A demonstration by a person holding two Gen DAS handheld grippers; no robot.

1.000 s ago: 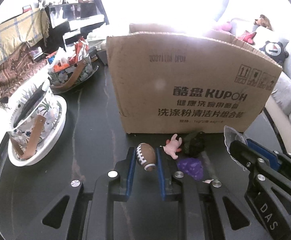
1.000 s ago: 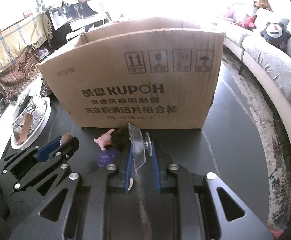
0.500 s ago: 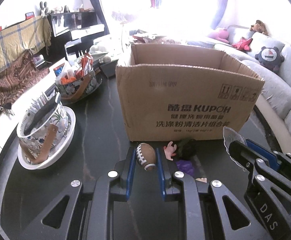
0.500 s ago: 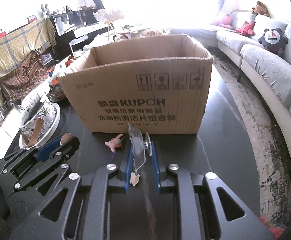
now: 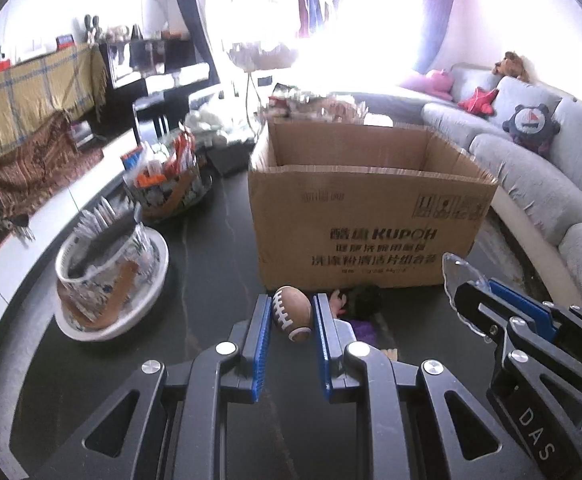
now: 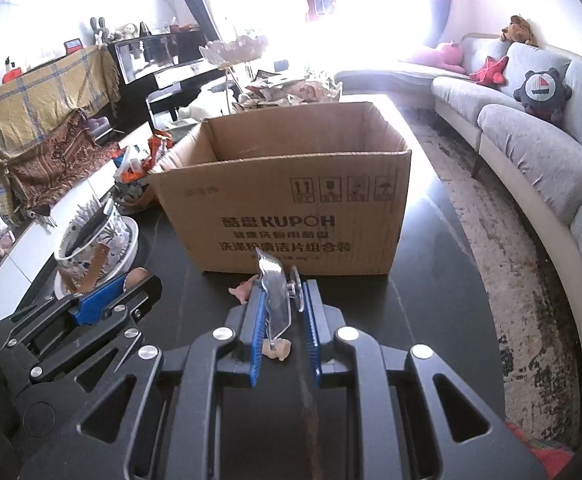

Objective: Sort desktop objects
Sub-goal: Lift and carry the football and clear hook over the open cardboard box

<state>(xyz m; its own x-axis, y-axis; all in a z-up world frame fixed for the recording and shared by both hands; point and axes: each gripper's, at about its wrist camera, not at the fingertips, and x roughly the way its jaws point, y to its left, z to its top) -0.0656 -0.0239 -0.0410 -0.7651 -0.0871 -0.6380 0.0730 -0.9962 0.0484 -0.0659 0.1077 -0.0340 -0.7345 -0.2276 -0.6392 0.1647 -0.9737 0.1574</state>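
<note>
- The left gripper (image 5: pixel 291 314) is closed on a small toy football (image 5: pixel 292 313), which is squeezed between its two blue pads (image 5: pixel 262 344).
- The toy football is brown and egg-shaped, with white laces sewn down one side and a white stripe near its lower end. It is held up above the dark table (image 5: pixel 211 264), just in front of the box.
- The right gripper (image 6: pixel 281 306) is clamped on a clear plastic suction hook (image 6: pixel 274 300). The hook is see-through, with a flat leaf-shaped plate and a small round knob sticking out to the right side.
- In the left wrist view the right gripper (image 5: pixel 467 300) is seen at the right, with the clear plate poking out of its tip.
- Below the grippers, small things are seen lying on the table next to the box: a little pink doll (image 6: pixel 245 290), a dark fuzzy lump (image 5: pixel 365 300) and something purple (image 5: pixel 365 330). What the last two are cannot be told.
- An open brown cardboard box (image 6: pixel 287 208) is seen standing upright on the table behind them. Black letters and shipping signs are printed on its front. Its floor cannot be seen.
- To the left of the box, a flowery pot (image 5: pixel 103 264) in a white dish and a basket full of packets (image 5: pixel 167 184) are seen.
- A grey sofa (image 6: pixel 531 132) with soft toys is seen at the right.
</note>
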